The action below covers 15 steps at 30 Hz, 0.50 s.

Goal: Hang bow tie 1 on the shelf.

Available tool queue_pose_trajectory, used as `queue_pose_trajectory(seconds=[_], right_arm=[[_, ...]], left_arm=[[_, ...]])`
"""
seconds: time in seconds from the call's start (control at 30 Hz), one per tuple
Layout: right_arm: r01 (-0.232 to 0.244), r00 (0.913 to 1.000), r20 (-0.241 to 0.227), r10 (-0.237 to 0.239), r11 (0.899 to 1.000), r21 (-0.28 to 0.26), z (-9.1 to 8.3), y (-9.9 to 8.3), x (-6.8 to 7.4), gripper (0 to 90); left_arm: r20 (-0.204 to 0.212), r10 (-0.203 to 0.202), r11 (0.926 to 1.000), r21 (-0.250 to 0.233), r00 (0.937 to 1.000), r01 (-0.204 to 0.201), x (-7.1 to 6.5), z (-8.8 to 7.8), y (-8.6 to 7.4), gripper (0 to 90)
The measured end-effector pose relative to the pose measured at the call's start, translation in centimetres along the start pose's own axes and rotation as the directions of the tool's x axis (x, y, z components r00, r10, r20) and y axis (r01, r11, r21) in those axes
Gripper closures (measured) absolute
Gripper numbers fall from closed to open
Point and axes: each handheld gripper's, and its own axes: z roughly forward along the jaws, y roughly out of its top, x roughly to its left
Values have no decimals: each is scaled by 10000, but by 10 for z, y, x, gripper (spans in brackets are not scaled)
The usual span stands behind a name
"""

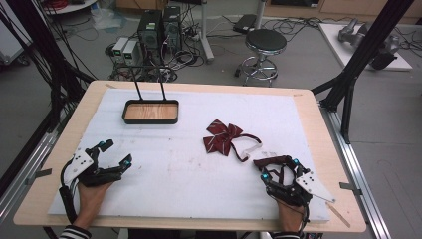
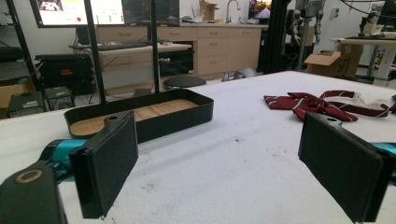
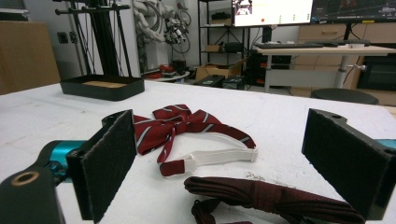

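Between the right gripper (image 3: 224, 163)'s wide-apart, empty jaws, a dark maroon band (image 3: 275, 198) lies crosswise on the table, just ahead of the pads. Beyond it sits the striped bow tie (image 3: 175, 123), its strap trailing back. The left gripper (image 1: 112, 155), jaws likewise spread and empty, rests well apart, nearer the wooden-bottomed tray (image 1: 151, 111).

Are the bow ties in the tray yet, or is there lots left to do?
Nothing looks done yet: the tray holds nothing. The striped bow tie lies mid-table, and the dark band lies in front of the right gripper. Both grippers, including the left gripper, rest open on the table, holding nothing. Probably all the picking up is left.
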Motion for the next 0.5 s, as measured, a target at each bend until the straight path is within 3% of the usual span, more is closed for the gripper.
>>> queue_pose_trajectory(seconds=[0.5], right_arm=[[-32,10000,-1,32,10000,32,0,0,0,93]], left_arm=[[0,9,10000,-14,10000,-9,0,0,0,124]])
